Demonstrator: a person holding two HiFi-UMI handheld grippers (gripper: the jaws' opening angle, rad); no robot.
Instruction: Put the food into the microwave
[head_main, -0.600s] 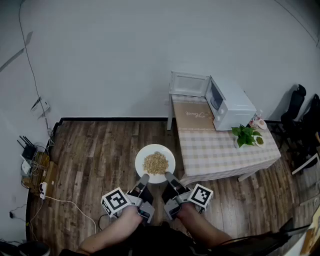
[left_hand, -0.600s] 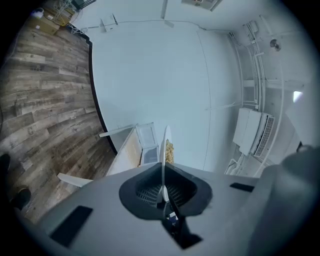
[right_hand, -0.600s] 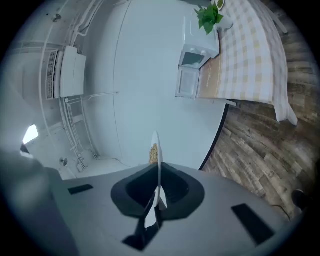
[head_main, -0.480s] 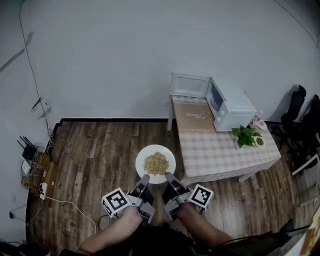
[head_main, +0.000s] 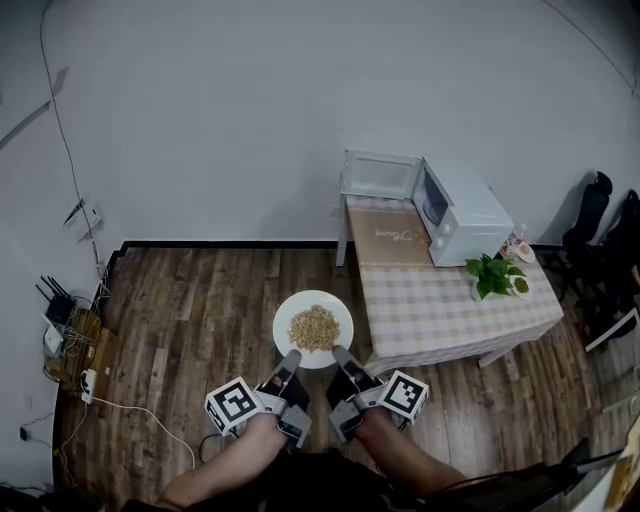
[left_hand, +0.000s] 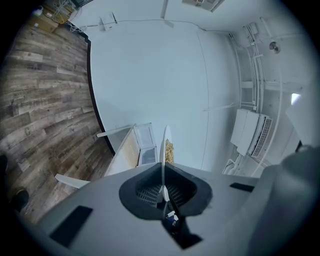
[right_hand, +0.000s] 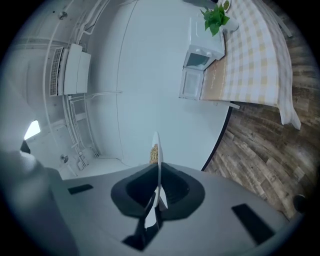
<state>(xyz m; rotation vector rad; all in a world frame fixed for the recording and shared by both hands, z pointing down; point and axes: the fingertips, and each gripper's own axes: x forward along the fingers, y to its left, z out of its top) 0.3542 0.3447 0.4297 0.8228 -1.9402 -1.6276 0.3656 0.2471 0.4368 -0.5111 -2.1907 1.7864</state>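
Observation:
A white plate (head_main: 290, 311) heaped with tan food (head_main: 313, 327) hangs level above the wooden floor. My left gripper (head_main: 290, 356) is shut on its near rim at the left. My right gripper (head_main: 339, 354) is shut on the near rim at the right. In the left gripper view the plate (left_hand: 164, 145) shows edge-on between the jaws, and likewise the plate (right_hand: 157, 150) in the right gripper view. The white microwave (head_main: 460, 210) stands at the far end of the checked table (head_main: 430, 295), its door (head_main: 378, 175) swung open to the left.
A potted green plant (head_main: 490, 270) and small dishes (head_main: 519, 247) sit on the table right of the microwave. Dark chairs (head_main: 605, 250) stand at the far right. Cables, a router and a power strip (head_main: 70, 345) lie along the left wall on the floor.
The plate and both grippers have crept slightly right, toward the table; the grip on the rim is unchanged.

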